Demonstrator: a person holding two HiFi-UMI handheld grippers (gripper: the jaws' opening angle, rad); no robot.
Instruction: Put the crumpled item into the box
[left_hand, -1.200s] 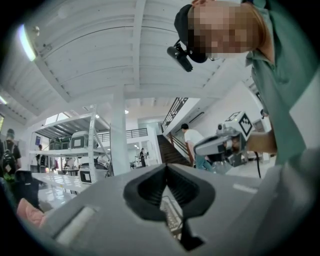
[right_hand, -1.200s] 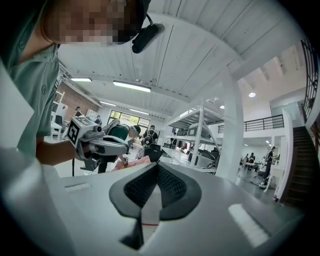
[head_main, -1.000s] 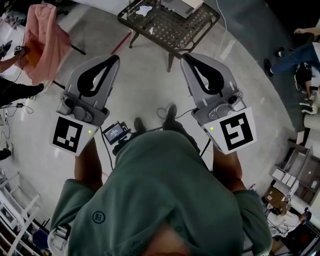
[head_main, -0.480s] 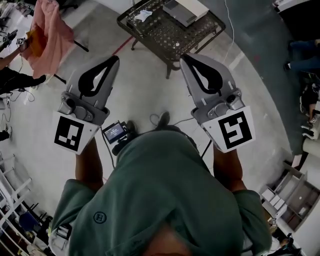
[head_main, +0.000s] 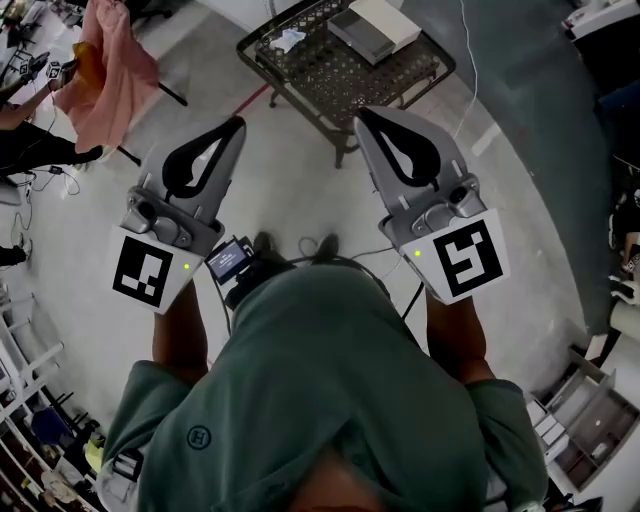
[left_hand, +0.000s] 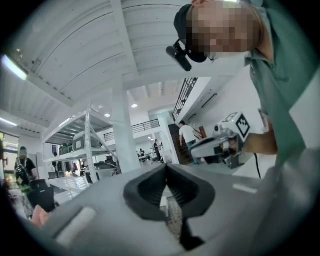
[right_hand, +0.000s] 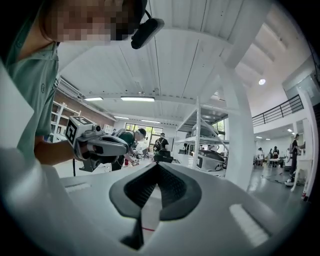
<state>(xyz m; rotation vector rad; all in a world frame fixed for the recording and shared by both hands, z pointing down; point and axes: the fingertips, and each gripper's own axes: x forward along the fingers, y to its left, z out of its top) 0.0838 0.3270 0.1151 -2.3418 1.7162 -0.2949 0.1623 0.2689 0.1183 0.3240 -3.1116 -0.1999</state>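
Observation:
A small white crumpled item (head_main: 288, 40) lies at the left end of a dark metal mesh table (head_main: 400, 75) ahead of me. A flat pale box (head_main: 377, 25) rests on the table's far right part. My left gripper (head_main: 237, 122) is shut and empty, held over bare floor short of the table's near left side. My right gripper (head_main: 362, 112) is also shut and empty, its tip close to the table's near edge. Both point forward, side by side. The left gripper (left_hand: 166, 167) and right gripper (right_hand: 157, 167) each show their own closed tips against the hall behind.
A pink cloth (head_main: 105, 70) hangs on a stand at the far left, with a person's arm (head_main: 40, 150) beside it. Racks and boxes (head_main: 590, 430) fill the lower right. A small screen device (head_main: 232, 262) hangs at my waist, and cables trail on the floor.
The table and box have come further into view and a little nearer as I step forward. Both grippers keep their pose, still shut.

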